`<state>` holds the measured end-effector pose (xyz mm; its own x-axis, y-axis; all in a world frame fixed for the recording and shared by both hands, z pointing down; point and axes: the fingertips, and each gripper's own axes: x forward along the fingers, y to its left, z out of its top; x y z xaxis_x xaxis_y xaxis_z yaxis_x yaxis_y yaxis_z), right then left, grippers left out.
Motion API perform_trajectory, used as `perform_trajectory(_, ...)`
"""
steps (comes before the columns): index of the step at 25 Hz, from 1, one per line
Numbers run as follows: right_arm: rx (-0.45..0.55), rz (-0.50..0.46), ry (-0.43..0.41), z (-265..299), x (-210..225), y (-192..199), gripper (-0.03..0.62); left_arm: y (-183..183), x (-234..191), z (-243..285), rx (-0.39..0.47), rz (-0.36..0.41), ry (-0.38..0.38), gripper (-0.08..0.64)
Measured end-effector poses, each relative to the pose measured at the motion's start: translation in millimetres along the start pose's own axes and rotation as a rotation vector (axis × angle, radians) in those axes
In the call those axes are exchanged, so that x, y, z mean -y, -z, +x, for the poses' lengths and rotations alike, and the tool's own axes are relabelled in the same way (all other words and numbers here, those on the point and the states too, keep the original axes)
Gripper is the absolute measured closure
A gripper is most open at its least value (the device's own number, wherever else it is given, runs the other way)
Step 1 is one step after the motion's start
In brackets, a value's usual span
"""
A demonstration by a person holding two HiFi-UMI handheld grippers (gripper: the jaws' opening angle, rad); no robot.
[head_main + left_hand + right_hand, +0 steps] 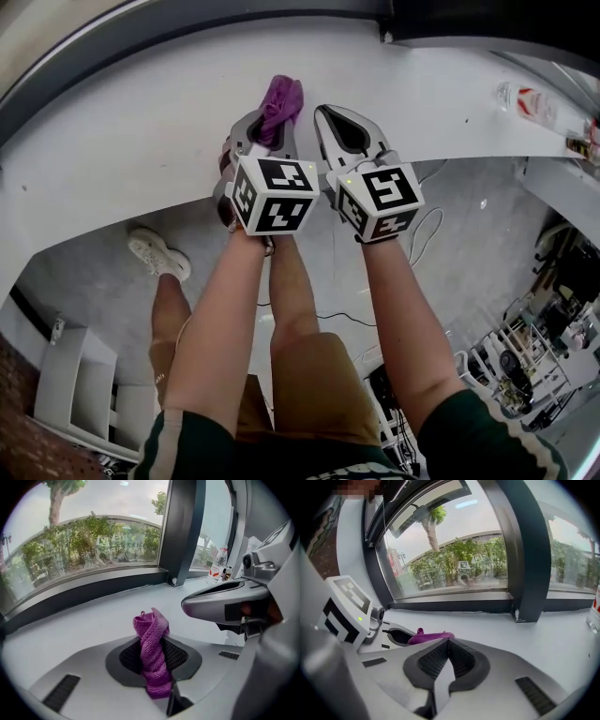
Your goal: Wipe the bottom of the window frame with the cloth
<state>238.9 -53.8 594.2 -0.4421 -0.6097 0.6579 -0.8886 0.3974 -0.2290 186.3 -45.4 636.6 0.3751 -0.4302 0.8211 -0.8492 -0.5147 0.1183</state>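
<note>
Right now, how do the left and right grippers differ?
The left gripper is shut on the purple cloth; the right gripper is shut on nothing. Cloth pokes past the left's tips; the right's tips meet bare. Both are held side by side over the white sill.

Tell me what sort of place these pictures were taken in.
Probably an indoor lab or workshop, at a wide white window sill. Dark window frames look out on trees, a water bottle stands on the sill, and cables and equipment racks crowd the floor below.
</note>
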Motion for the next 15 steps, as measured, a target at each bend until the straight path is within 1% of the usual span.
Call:
perform_trajectory(9,-0.033,-0.04,-0.041,25.2,-61.6,3.9,0.578,27.5,-53.4,-26.6,0.005,-0.051,-0.028,0.476)
perform_trajectory(12,-0.03,-0.072,-0.039,32.1,-78.0,1.6,0.578,37.3,-72.8,-36.4,0.011,-0.072,-0.044,0.476)
perform_trajectory(15,-0.033,-0.082,-0.041,38.0,-90.1,-0.6,0.578,46.1,-89.4,-45.4,0.014,-0.078,-0.057,0.476)
